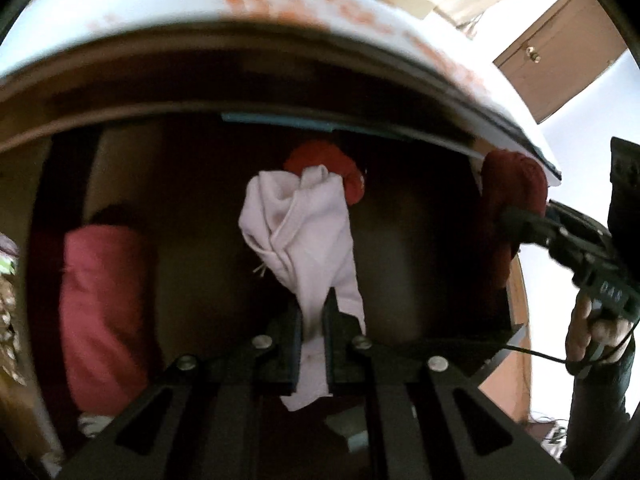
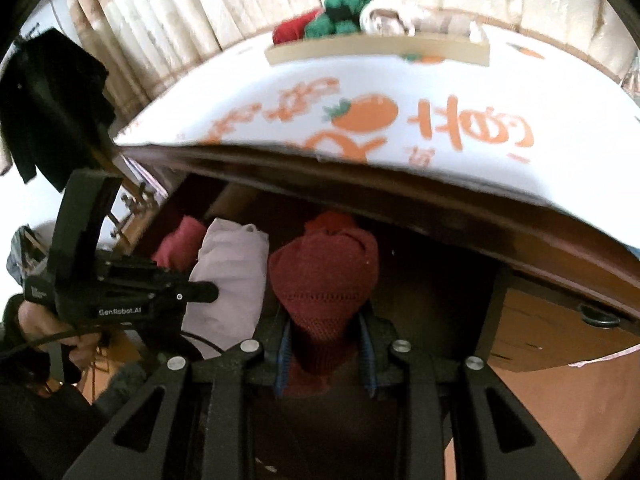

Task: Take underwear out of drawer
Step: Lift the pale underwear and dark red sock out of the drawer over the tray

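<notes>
My left gripper (image 1: pixel 314 316) is shut on a white piece of underwear (image 1: pixel 304 232), which hangs crumpled above the open wooden drawer (image 1: pixel 400 240). The right wrist view shows the left gripper (image 2: pixel 200 292) from the side with the white underwear (image 2: pixel 232 280) in it. My right gripper (image 2: pixel 325 344) is shut on a dark red knit garment (image 2: pixel 324 280) over the drawer (image 2: pixel 432 280). From the left wrist, that right gripper (image 1: pixel 520 224) and the dark red garment (image 1: pixel 512 192) sit at the drawer's right end. A brighter red item (image 1: pixel 320 156) lies behind the white cloth.
A folded pink garment (image 1: pixel 104 312) lies at the drawer's left end. Above the drawer, a white cloth with orange print (image 2: pixel 360 120) covers the tabletop. On it stands a tray (image 2: pixel 376 50) with red and green rolled items. Curtains hang behind. A hand (image 1: pixel 592 320) holds the right gripper's grip.
</notes>
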Demonstrator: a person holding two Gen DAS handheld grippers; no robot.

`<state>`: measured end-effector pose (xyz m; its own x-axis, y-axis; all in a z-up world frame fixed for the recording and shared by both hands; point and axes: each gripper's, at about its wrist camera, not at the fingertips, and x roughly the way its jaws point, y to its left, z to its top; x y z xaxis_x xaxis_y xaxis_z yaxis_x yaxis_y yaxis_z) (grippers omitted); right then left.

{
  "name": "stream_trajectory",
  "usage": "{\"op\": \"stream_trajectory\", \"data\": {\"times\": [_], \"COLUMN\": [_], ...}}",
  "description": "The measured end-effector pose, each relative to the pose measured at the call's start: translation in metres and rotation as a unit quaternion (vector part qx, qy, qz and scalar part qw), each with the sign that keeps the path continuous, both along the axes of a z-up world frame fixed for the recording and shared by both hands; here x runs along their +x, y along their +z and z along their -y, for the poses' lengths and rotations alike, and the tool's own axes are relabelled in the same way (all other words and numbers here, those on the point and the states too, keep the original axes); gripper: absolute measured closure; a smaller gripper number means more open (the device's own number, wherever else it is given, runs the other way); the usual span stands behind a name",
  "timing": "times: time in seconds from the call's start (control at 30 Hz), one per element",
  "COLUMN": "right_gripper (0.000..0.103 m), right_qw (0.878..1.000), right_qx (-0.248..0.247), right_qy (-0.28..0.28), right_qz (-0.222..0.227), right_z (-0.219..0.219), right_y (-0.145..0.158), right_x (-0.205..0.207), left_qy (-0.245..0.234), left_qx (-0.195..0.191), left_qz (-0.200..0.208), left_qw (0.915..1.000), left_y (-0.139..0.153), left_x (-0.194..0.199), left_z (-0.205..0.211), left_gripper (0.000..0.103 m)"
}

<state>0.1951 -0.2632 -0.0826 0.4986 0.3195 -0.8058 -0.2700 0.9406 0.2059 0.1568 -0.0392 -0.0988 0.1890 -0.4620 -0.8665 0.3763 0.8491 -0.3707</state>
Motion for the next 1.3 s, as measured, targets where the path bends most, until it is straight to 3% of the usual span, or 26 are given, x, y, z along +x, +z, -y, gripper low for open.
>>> {"op": "stream_trajectory", "data": {"times": [0.13,0.3,0.57,0.8,0.97,1.17,1.3], "right_gripper": [0.072,0.072,0.072,0.072,0.072,0.072,0.072], "right_qw": [0.999,0.996,0.989,0.982,0.977,0.974,0.970], "right_qx": [0.008,0.023,0.011,-0.013,-0.034,-0.040,-0.076], "right_qy": [0.003,0.003,-0.005,-0.034,-0.072,-0.107,-0.125], "right_qz": [0.044,0.088,0.145,0.184,0.198,0.195,0.195], "right_z": [0.003,0.010,0.018,0.032,0.047,0.068,0.077], "right_y": [0.032,0.074,0.127,0.163,0.173,0.176,0.172], "right_x": [-0.013,-0.019,0.009,0.065,0.118,0.183,0.229], "left_qy": [-0.005,-0.003,-0.002,-0.010,-0.015,-0.024,-0.035], "left_qx": [-0.001,-0.009,-0.020,-0.028,-0.038,-0.044,-0.046], "left_qz": [0.044,0.106,0.176,0.222,0.246,0.258,0.276], "left_qw": [0.9990,0.9943,0.9842,0.9746,0.9684,0.9649,0.9595], "left_y": [0.026,0.084,0.122,0.159,0.175,0.177,0.172], "left_x": [-0.018,-0.021,0.036,0.090,0.136,0.190,0.224], "left_z": [0.006,-0.022,0.004,0.028,0.058,0.099,0.129], "left_gripper": [0.097,0.097,0.097,0.097,0.097,0.097,0.097]}}
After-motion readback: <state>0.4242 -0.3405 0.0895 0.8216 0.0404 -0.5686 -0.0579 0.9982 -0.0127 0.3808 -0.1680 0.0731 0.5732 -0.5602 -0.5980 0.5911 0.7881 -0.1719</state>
